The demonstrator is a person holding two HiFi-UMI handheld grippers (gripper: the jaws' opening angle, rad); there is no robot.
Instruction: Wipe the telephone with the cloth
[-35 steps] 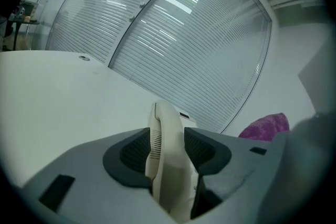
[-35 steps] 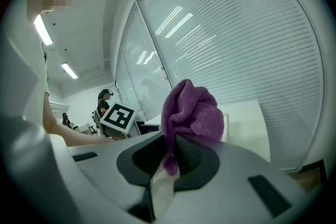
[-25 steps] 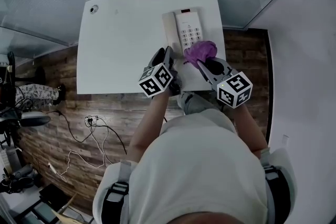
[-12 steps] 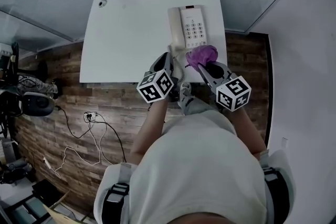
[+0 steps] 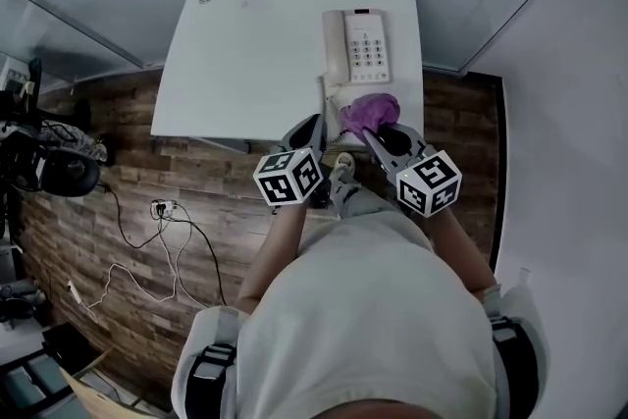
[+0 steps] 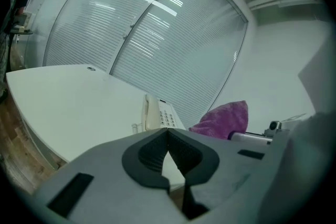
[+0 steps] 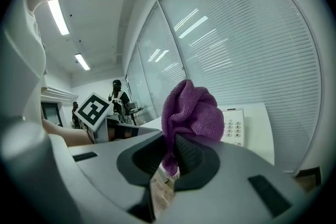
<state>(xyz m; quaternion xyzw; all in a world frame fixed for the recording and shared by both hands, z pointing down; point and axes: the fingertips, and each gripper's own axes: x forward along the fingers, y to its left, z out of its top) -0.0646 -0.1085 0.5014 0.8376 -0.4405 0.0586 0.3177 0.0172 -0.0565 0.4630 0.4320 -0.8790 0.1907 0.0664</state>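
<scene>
Right tool [image 5: 379, 130] grips the cloth [image 5: 370, 108] at the bench's [image 5: 260, 44] near edge by the phone [image 5: 358, 46]; left tool [image 5: 316, 125] has just closed, empty.

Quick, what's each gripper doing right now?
Left gripper: just closed, nothing between its jaws.
Right gripper: closed on the purple cloth.
</scene>
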